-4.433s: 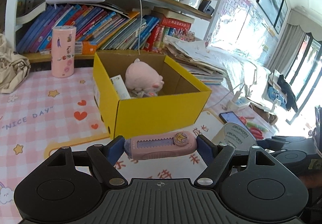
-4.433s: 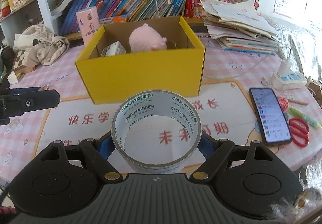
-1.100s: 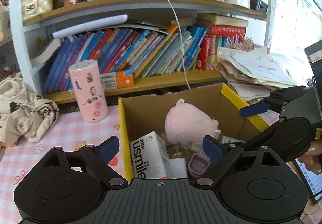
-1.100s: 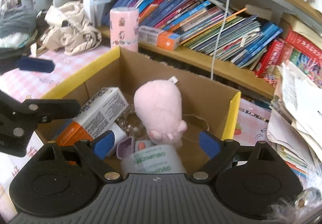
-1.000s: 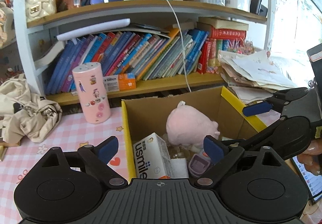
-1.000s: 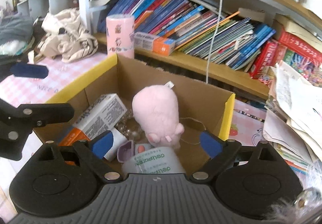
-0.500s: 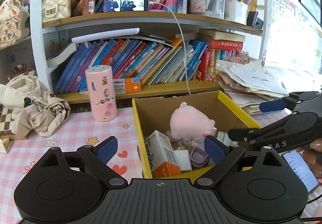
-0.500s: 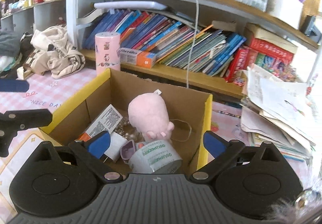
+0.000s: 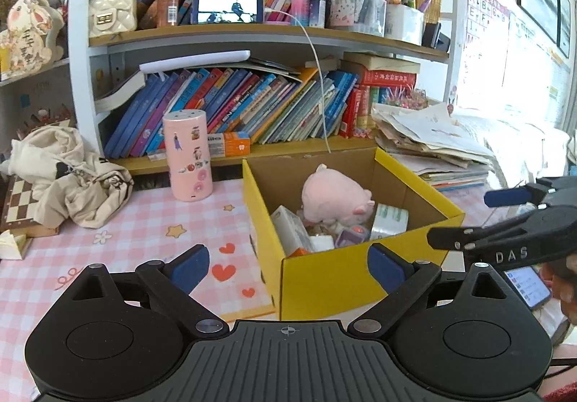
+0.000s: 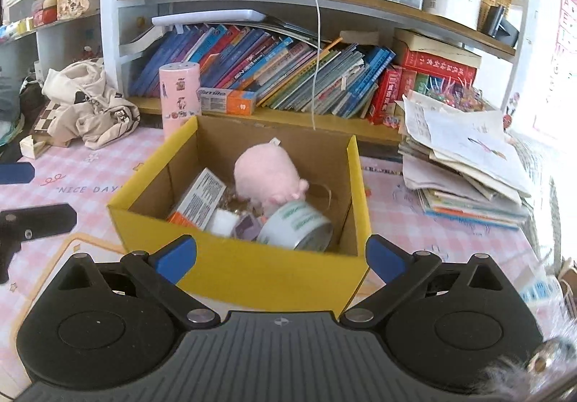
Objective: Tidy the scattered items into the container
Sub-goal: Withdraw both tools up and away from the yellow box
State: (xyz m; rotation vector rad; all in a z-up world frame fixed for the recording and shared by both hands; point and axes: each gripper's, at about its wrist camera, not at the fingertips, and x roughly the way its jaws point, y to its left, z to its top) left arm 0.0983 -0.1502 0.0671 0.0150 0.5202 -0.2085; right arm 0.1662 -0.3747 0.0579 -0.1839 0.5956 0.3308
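The left gripper [image 9: 286, 263] had its blue-padded fingers [image 9: 189, 266] spread wide with nothing between them, held near and above the near-left corner of the box [image 9: 346, 279]. The right gripper [image 10: 281, 254] was likewise wide open and empty, its fingers [image 10: 386, 263] flanking the box's near wall in its own view; from the left camera it appeared at the right edge, beside the box's right wall.

The yellow box [image 10: 252, 275] stood open-topped on the pink checked surface [image 9: 119, 232]. Inside, a roll of tape [image 10: 297, 225] lay tipped on its side in the near-right part, its open core facing roughly toward the near-right corner. Just left of it lay a small purple tool [image 10: 247, 227]; which way its long axis ran could not be made out. A carton [image 10: 198, 198] leaned along the left wall, its long axis running from near-left up toward the far side. A pink plush [image 10: 268, 180] sat in the middle toward the far wall, snout to the right, touching the tape.

Left of the box and well apart stood a pink cylinder [image 9: 187, 156], upright. A phone [image 9: 526, 286] lay on the surface at the right, and a stack of papers [image 10: 465, 164] sat beyond the box's right side. Books [image 9: 234, 109] filled the shelf behind.
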